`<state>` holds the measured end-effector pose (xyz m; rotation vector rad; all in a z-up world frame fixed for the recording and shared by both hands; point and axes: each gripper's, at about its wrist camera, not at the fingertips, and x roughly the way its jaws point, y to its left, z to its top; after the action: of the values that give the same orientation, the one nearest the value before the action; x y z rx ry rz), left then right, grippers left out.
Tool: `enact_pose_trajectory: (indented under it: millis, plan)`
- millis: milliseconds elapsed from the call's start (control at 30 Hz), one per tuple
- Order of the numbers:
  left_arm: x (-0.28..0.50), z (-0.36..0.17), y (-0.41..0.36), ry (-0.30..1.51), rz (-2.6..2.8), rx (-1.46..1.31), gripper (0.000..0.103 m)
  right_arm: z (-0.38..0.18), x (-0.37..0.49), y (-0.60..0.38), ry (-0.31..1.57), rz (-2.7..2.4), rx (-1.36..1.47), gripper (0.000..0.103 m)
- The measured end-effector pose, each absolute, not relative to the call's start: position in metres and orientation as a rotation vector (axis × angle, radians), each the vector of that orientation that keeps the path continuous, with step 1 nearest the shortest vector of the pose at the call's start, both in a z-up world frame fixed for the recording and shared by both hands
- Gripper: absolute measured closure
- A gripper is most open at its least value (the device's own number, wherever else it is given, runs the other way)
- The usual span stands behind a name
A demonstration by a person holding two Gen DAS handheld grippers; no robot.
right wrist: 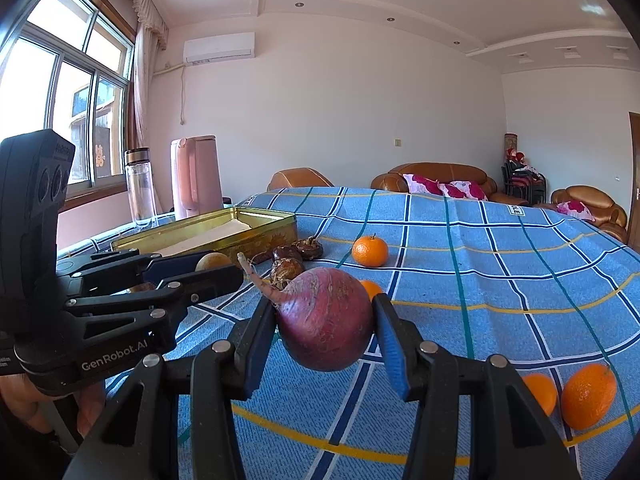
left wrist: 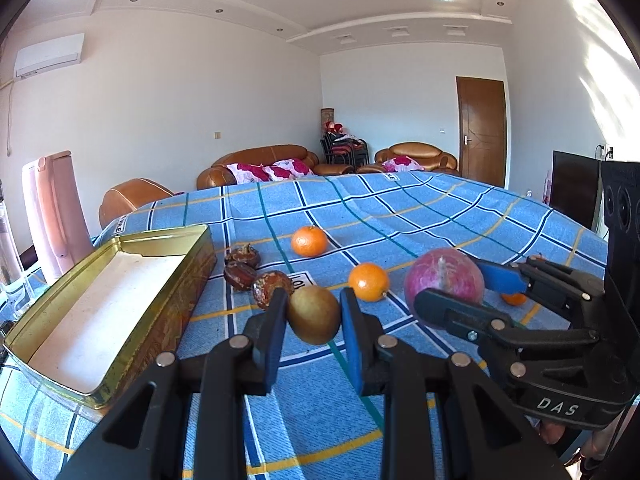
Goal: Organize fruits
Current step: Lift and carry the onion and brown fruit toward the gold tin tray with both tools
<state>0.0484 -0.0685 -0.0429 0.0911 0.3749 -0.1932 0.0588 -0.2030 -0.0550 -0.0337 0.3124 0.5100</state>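
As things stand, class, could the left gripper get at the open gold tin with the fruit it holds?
Probably yes. The left gripper is shut on the yellow-brown fruit, and the gold tin lies open just to its left. Nothing stands between them; the dark fruits sit beyond the tin's corner.

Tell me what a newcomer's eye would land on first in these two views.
First, the left hand-held gripper shut on a yellow-brown fruit, and the right hand-held gripper clamping a purple root vegetable, both above the blue checked cloth. Left of them sits an open gold tin, empty so far.
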Motion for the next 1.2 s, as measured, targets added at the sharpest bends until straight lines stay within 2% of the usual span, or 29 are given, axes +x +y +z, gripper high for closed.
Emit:
enact_pose_trajectory:
  millis: [733,1200]
  plan:
    - [0.04,-0.034,-0.062,0.287,-0.145,0.1,0.075,-0.055,0.044,-0.2,0.213,0.538,-0.062,0.052]
    - [0.023,-0.021,-0.059,0.162,-0.073,0.146,0.075,-0.055,0.041,-0.204,0.196,0.543,-0.052,0.052]
